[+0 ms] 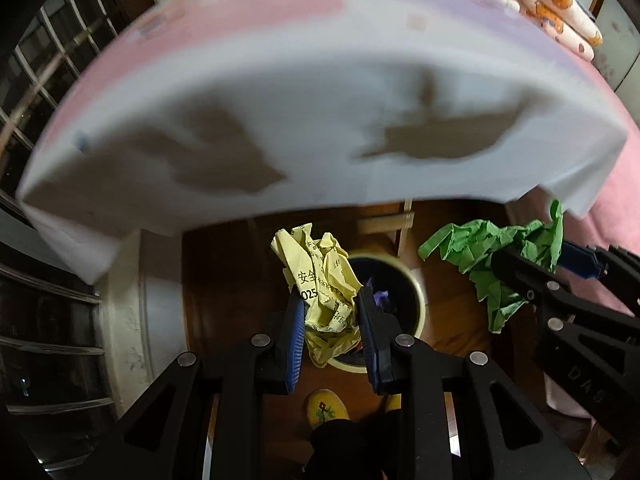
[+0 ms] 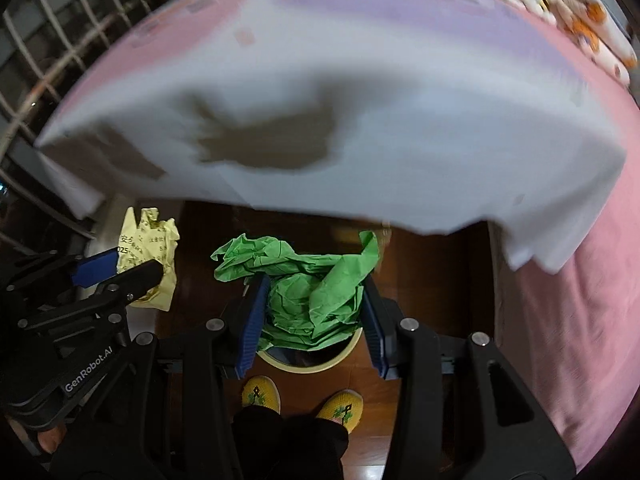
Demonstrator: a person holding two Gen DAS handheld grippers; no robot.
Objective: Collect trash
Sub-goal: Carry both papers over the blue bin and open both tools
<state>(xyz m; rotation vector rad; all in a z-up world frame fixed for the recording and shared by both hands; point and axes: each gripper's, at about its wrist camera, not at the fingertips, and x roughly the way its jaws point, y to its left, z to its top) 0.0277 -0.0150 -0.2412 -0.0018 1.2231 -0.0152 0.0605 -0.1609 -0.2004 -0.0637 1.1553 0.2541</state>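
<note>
My left gripper point(image 1: 330, 304) is shut on a crumpled yellow paper point(image 1: 320, 276) with black print, held above a round cream-rimmed trash bin point(image 1: 416, 292) on the wooden floor. My right gripper point(image 2: 314, 304) is shut on a crumpled green paper point(image 2: 308, 292), held over the same bin point(image 2: 316, 366). The left view shows the green paper point(image 1: 500, 256) and right gripper point(image 1: 532, 276) at right. The right view shows the yellow paper point(image 2: 152, 248) and left gripper point(image 2: 120, 268) at left.
A table with a white, pink and lilac cloth point(image 1: 300, 100) overhangs the bin ahead. A pink cover point(image 2: 568, 320) hangs at the right. A window grille point(image 1: 36, 80) is at the left. The person's yellow slippers point(image 2: 260, 392) stand just behind the bin.
</note>
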